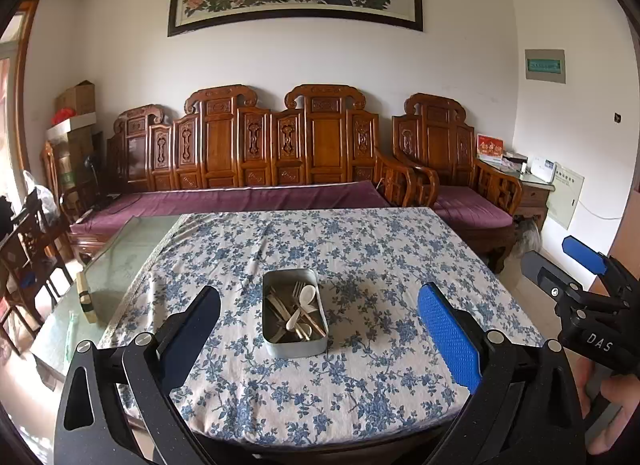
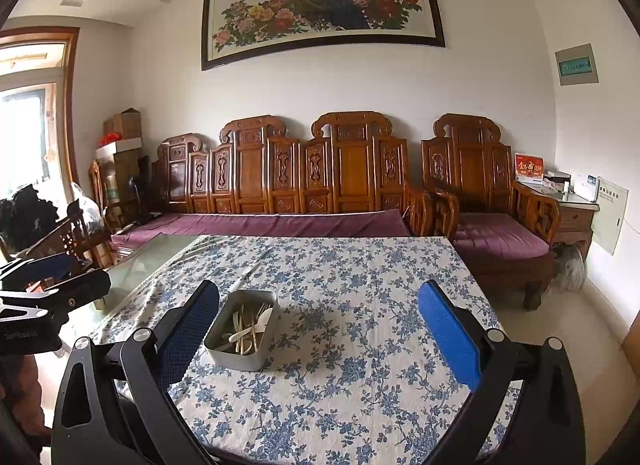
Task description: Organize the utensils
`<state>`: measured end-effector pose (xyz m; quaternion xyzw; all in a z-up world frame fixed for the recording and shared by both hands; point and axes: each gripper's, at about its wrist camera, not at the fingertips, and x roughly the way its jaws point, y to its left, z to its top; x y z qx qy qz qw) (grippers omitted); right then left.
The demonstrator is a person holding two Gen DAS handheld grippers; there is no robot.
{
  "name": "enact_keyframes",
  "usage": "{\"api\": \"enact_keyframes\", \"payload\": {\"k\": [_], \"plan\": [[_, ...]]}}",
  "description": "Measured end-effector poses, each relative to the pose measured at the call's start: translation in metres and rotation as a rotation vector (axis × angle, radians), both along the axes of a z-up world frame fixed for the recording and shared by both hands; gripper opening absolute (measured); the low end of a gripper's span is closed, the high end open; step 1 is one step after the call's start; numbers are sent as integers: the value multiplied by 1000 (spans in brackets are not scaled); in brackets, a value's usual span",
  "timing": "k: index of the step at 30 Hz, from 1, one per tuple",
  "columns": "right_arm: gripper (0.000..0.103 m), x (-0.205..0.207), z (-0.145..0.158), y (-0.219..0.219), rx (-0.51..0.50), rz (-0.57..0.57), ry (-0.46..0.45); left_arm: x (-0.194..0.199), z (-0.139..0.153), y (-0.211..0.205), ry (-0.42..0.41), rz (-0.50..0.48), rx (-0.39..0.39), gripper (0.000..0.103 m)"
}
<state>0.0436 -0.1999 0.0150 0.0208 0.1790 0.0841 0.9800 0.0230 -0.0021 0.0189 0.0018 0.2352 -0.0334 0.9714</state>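
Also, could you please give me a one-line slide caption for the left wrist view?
Open left gripper held above a metal tin of mixed utensils on a floral tablecloth, open right gripper alongside.

"DAS" in white on right gripper (image 1: 560, 273) body; other labels too blurry.

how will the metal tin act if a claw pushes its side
The tin looks thin and light, so it would probably slide on the cloth, maybe bunching it. It sits low and wide, so tipping seems unlikely. The loose utensils inside would likely rattle and shift.
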Motion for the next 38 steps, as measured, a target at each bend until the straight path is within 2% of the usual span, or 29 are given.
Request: {"api": "enact_keyframes", "payload": {"k": [38], "plan": [[100, 0, 0, 0, 2, 0, 0, 2, -4, -2, 3, -8, 0, 95]]}}
